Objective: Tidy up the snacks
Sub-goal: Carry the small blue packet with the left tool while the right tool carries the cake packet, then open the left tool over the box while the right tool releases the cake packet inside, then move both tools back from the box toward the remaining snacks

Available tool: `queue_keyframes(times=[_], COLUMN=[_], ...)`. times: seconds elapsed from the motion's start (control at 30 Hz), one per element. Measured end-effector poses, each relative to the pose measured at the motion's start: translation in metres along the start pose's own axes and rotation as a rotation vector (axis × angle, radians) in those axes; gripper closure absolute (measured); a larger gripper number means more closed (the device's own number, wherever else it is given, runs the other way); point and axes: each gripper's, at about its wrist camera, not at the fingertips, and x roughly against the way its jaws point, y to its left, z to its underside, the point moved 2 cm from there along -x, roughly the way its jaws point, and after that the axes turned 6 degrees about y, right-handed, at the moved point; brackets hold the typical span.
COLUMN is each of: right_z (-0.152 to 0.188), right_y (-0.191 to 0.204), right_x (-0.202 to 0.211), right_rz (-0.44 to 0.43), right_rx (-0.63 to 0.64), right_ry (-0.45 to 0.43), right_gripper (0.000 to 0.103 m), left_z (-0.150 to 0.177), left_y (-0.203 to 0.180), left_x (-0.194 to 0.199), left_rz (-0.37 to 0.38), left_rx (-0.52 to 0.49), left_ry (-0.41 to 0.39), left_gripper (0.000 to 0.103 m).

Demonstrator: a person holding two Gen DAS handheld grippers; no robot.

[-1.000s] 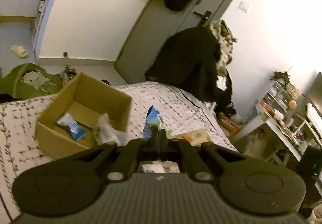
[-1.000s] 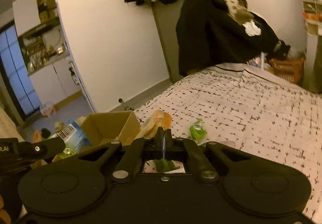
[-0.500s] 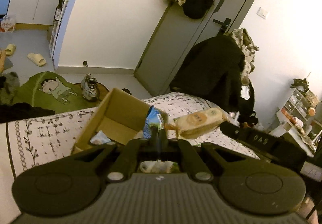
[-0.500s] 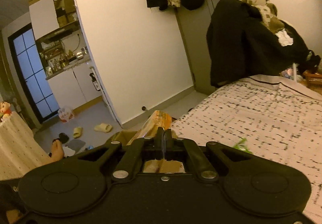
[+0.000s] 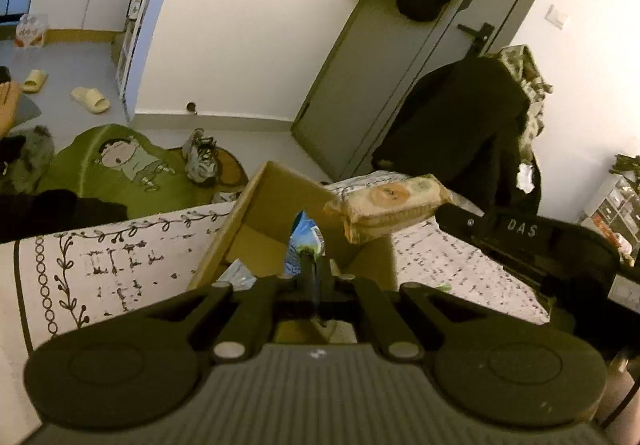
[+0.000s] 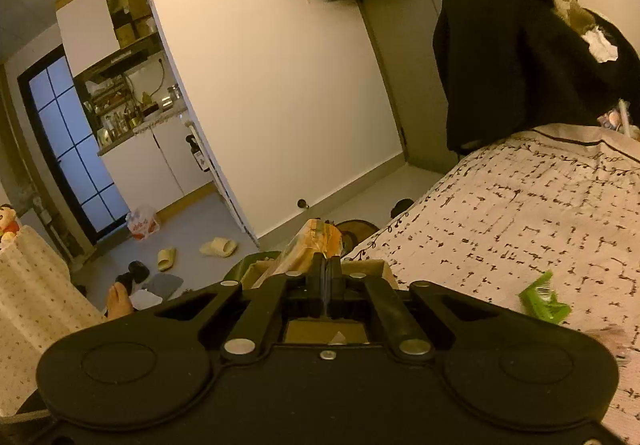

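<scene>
My left gripper (image 5: 310, 259) is shut on a blue snack packet (image 5: 303, 241) and holds it over the open cardboard box (image 5: 256, 201) on the bed. My right gripper (image 6: 325, 265) is shut on a tan-orange biscuit pack (image 6: 308, 245). In the left wrist view that biscuit pack (image 5: 390, 205) hangs above the box's right side, with the right gripper's body (image 5: 532, 241) behind it. The box's rim (image 6: 360, 265) shows just past my right fingers. A pale packet (image 5: 236, 277) lies inside the box.
A green snack packet (image 6: 544, 299) lies on the patterned bedspread (image 6: 520, 213) to the right. Dark coats (image 5: 456, 125) hang by the door. A green rug (image 5: 124, 165), shoes and slippers lie on the floor beyond the bed.
Both grippers have moved toward the box. The biscuit pack has come over the box's right side, and the blue packet now sits above the box opening.
</scene>
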Motion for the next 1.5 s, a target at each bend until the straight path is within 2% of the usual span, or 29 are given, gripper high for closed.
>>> queue_keyframes(times=[0.37, 0.5, 0.6, 0.63, 0.73, 0.77, 0.93, 1.03, 1.1, 1.17, 1.3, 1.37, 1.5], right_z=[0.007, 0.004, 0.01, 0.012, 0.01, 0.009, 0.007, 0.009, 0.01, 0.012, 0.021, 0.028, 0.038], right_y=[-0.002, -0.002, -0.001, -0.002, -0.005, -0.007, -0.017, -0.022, -0.027, -0.033, -0.047, -0.055, -0.067], right_x=[-0.02, -0.027, -0.028, -0.026, -0.014, -0.008, 0.016, 0.03, 0.039, 0.048, 0.065, 0.074, 0.088], right_rz=[-0.003, -0.05, -0.037, -0.035, -0.036, -0.03, -0.001, 0.023, 0.048, 0.068, 0.109, 0.102, 0.11], right_rx=[0.008, -0.006, 0.015, 0.013, 0.008, 0.008, 0.028, 0.038, 0.035, 0.032, 0.022, 0.007, -0.044], right_ry=[0.04, 0.066, 0.104, 0.111, 0.095, 0.086, 0.068, 0.065, 0.061, 0.045, 0.049, 0.057, 0.071], right_gripper=[0.103, 0.1, 0.097, 0.096, 0.085, 0.078, 0.058, 0.05, 0.033, 0.025, 0.013, 0.008, 0.005], left_z=[0.005, 0.006, 0.007, 0.007, 0.008, 0.008, 0.008, 0.008, 0.008, 0.007, 0.009, 0.011, 0.016], left_y=[0.013, 0.013, 0.012, 0.012, 0.009, 0.007, 0.0, -0.005, -0.008, -0.012, -0.021, -0.028, -0.038], left_x=[-0.022, -0.019, -0.018, -0.017, -0.014, -0.012, -0.004, -0.001, 0.002, 0.006, 0.013, 0.016, 0.02], left_rz=[-0.049, -0.043, -0.066, -0.068, -0.087, -0.1, -0.106, -0.125, -0.12, -0.111, -0.135, -0.14, -0.14], left_rx=[0.031, 0.032, 0.03, 0.036, 0.044, 0.037, 0.024, 0.018, 0.019, 0.015, -0.02, -0.045, -0.07], left_ry=[0.053, 0.056, 0.076, 0.083, 0.084, 0.075, 0.062, 0.06, 0.069, 0.075, 0.071, 0.065, 0.068], left_gripper=[0.101, 0.1, 0.093, 0.087, 0.057, 0.05, 0.034, 0.03, 0.03, 0.029, 0.022, 0.019, 0.012])
